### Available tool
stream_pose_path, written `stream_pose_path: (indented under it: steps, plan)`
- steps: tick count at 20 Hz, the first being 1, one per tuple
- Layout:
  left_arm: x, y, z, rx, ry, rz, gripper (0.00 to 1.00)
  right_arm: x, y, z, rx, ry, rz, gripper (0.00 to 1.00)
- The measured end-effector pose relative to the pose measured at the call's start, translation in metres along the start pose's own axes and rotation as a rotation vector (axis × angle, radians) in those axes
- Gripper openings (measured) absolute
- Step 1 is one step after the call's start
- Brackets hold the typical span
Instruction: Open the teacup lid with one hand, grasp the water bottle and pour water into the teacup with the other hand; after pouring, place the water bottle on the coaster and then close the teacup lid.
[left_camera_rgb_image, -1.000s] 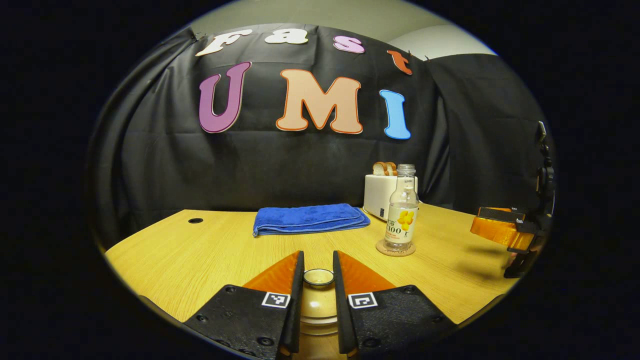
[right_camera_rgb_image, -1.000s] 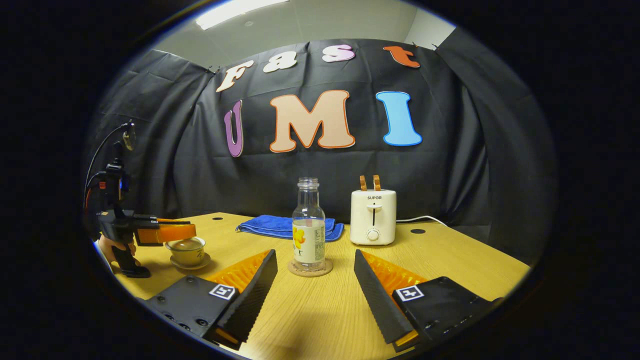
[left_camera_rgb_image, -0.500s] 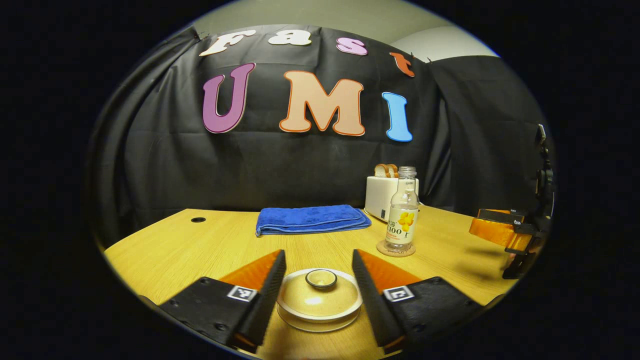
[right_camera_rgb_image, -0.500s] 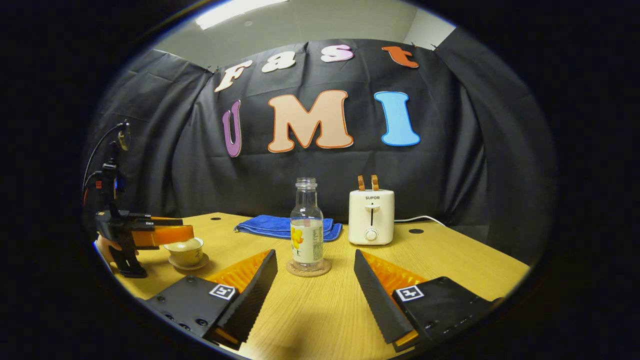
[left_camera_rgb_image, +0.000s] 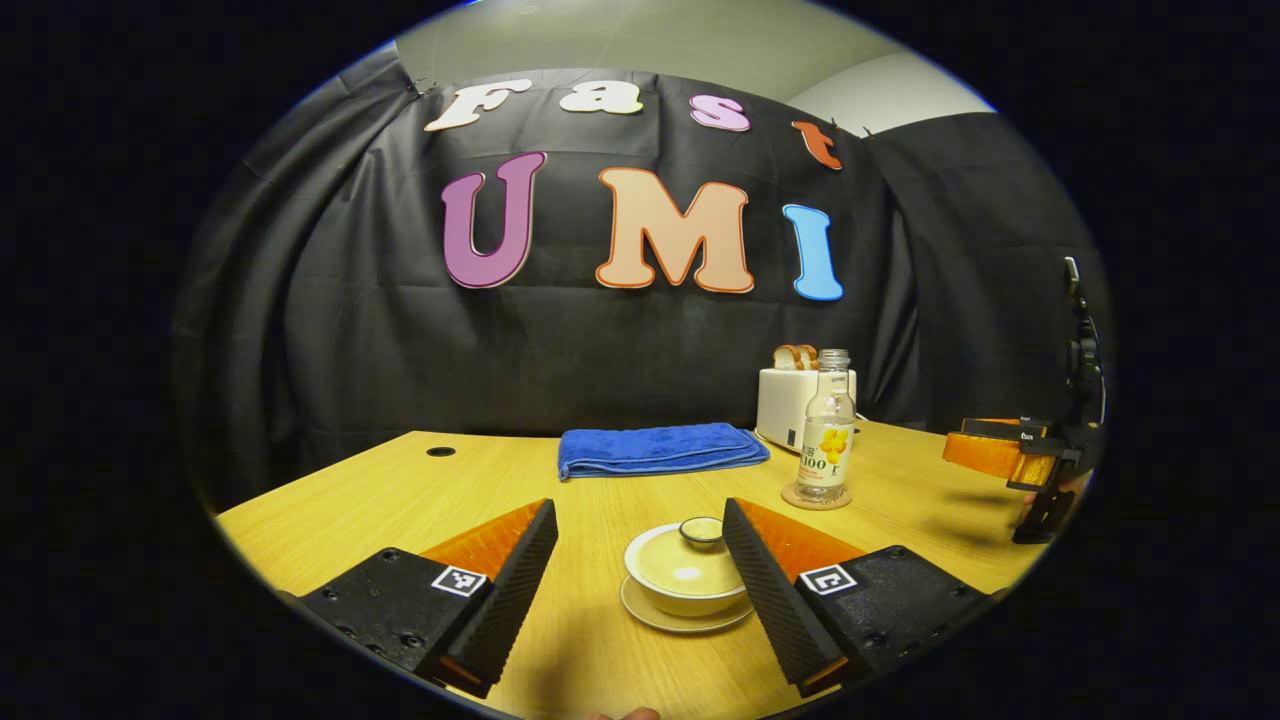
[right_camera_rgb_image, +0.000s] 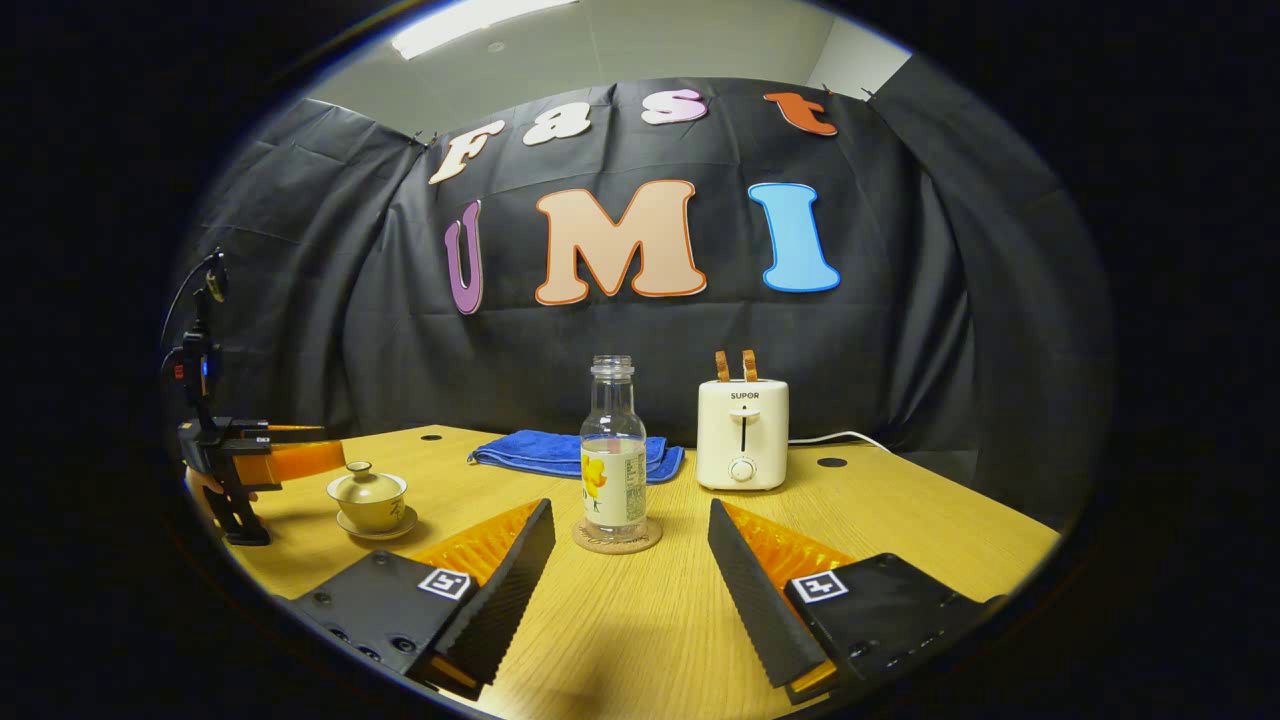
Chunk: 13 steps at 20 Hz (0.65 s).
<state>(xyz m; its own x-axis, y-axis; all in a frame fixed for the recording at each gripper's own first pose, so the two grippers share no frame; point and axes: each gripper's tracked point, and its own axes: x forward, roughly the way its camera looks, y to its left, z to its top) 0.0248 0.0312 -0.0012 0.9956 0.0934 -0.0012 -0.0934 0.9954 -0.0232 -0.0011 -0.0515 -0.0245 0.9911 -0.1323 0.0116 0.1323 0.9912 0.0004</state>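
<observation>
1. Holding my left claw (left_camera_rgb_image: 640, 560) open around the lidded teacup (left_camera_rgb_image: 686, 575), not touching it.
2. My right claw (right_camera_rgb_image: 630, 560) gapes empty, facing the water bottle (right_camera_rgb_image: 613, 450) upright on its coaster (right_camera_rgb_image: 619, 537) mid-desk (right_camera_rgb_image: 900, 520).

I hold my left gripper (left_camera_rgb_image: 640, 540) low with its fingers spread wide; my right gripper (right_camera_rgb_image: 632, 545) is also wide apart, holding nothing.
</observation>
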Motion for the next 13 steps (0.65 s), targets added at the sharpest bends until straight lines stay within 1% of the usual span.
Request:
stream_pose_path:
  steps: [4,5,6,13]
  plan:
    - [-0.01,0.016,0.0,0.001,-0.002,0.03,0.97,0.001,0.0,0.001,0.0,0.0,0.0,0.94]
    - [-0.012,0.018,0.0,0.0,-0.002,0.034,0.97,0.0,0.0,0.001,0.0,0.0,0.0,0.99]
    - [-0.014,0.021,0.001,0.002,-0.002,0.038,0.97,0.001,0.0,0.0,0.0,0.0,0.0,0.94]
    - [-0.019,0.034,0.001,0.002,-0.001,0.07,0.96,0.0,0.0,0.001,0.001,0.0,0.001,0.94]
